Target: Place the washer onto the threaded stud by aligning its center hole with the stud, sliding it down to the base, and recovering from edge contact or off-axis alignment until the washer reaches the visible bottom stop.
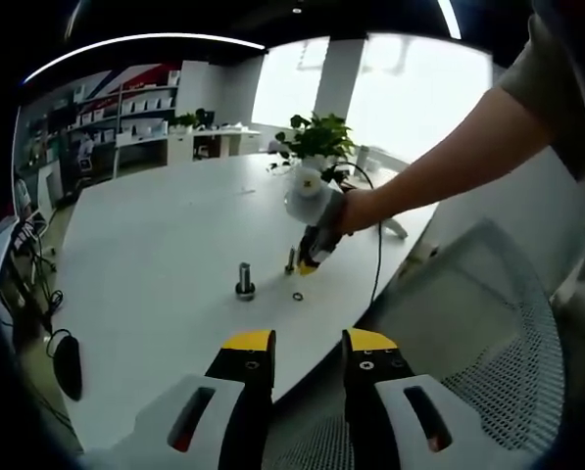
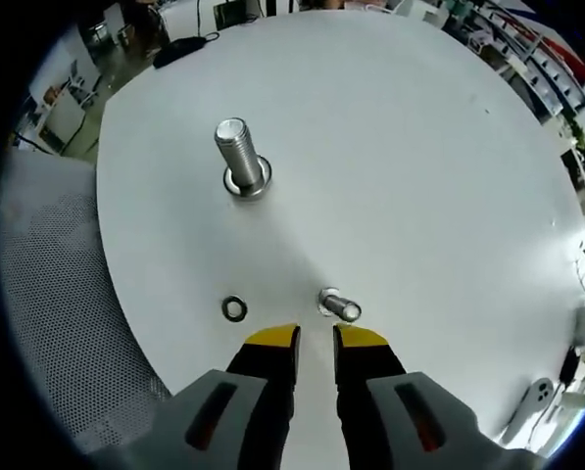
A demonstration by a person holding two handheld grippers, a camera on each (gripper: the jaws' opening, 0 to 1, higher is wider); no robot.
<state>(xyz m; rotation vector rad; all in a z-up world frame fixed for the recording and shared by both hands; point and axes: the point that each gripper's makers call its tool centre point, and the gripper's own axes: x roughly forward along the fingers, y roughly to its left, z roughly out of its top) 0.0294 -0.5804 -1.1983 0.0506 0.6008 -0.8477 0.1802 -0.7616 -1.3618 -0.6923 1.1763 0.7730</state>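
A small dark washer (image 2: 234, 308) lies flat on the white round table (image 2: 400, 147), just left of my right gripper (image 2: 315, 339), whose yellow-tipped jaws stand slightly apart and hold nothing. A short threaded stud (image 2: 339, 305) stands right in front of those tips. Farther off rises a bigger threaded stud (image 2: 235, 147) with a ring at its base. In the left gripper view the washer (image 1: 298, 296), short stud (image 1: 290, 259) and big stud (image 1: 244, 279) sit mid-table, and a person's hand holds the right gripper (image 1: 308, 268) over them. My left gripper (image 1: 307, 343) hangs back at the table's near edge, open and empty.
A grey mesh chair (image 1: 488, 323) stands at the table's near side, also seen as the chair (image 2: 47, 294). A potted plant (image 1: 316, 147) and a black cable (image 1: 375, 255) are at the far edge. A black mouse (image 1: 67, 364) lies at the left.
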